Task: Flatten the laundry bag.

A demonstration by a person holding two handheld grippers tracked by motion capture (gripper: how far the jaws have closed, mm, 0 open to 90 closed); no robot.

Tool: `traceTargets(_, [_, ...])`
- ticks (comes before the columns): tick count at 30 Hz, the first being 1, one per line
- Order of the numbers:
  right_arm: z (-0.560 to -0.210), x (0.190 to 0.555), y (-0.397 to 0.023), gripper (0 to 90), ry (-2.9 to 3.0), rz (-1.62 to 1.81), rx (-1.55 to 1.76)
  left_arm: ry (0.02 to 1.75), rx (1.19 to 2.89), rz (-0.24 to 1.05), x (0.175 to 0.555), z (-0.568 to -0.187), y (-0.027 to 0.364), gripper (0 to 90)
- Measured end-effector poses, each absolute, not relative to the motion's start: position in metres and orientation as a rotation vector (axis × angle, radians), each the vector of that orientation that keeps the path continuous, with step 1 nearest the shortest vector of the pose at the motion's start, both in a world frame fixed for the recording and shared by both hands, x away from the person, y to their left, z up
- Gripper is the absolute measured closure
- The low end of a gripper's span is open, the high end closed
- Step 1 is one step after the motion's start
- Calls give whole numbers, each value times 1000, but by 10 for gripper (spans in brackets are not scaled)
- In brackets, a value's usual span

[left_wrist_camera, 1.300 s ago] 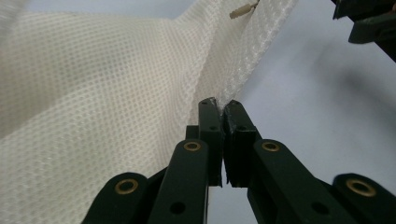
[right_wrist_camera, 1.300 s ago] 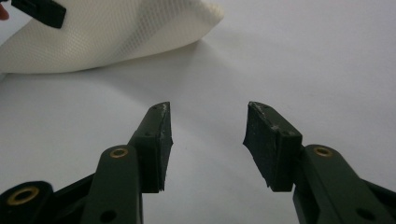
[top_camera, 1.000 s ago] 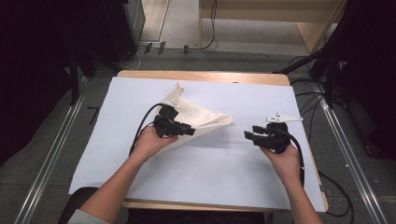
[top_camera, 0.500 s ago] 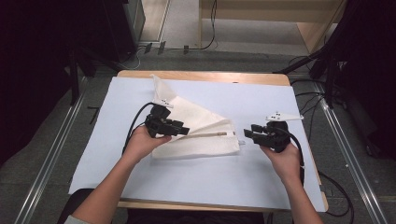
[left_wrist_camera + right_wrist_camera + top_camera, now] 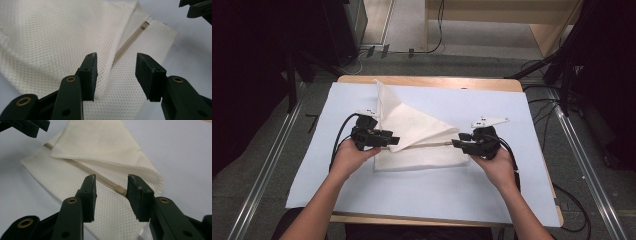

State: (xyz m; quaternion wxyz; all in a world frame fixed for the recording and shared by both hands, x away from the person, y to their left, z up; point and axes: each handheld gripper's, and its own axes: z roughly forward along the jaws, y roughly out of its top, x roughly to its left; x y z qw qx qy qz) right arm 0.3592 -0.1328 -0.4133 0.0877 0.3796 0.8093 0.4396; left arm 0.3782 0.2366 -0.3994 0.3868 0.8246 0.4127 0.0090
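apparently the white mesh bag (image 5: 412, 135) lies half folded mid-counter (image 5: 512, 100). left tongs (image 5: 116, 72) have just spread at its left edge; right tongs (image 5: 111, 192), just narrowing, straddle the zipper pull (image 5: 121, 190) without pinching. next: likely grip that pull.

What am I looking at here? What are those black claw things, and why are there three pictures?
A person sits at a table covered by a pale sheet, holding a hand-squeezed black clamp in each hand. One camera looks down from above; each clamp also carries its own camera looking along its jaws. On the sheet lies a cream mesh bag with a zipper, partly folded over. The left gripper and right gripper both stand open over the bag, holding nothing; the left has just been opening, the right closing.
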Motion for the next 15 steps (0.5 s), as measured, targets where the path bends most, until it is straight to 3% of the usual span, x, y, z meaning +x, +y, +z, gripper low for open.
traceTargets(15, [-410, 381, -78, 600, 2515, 1313, 970, 1149, 2067, 86, 368, -409, 276, 498])
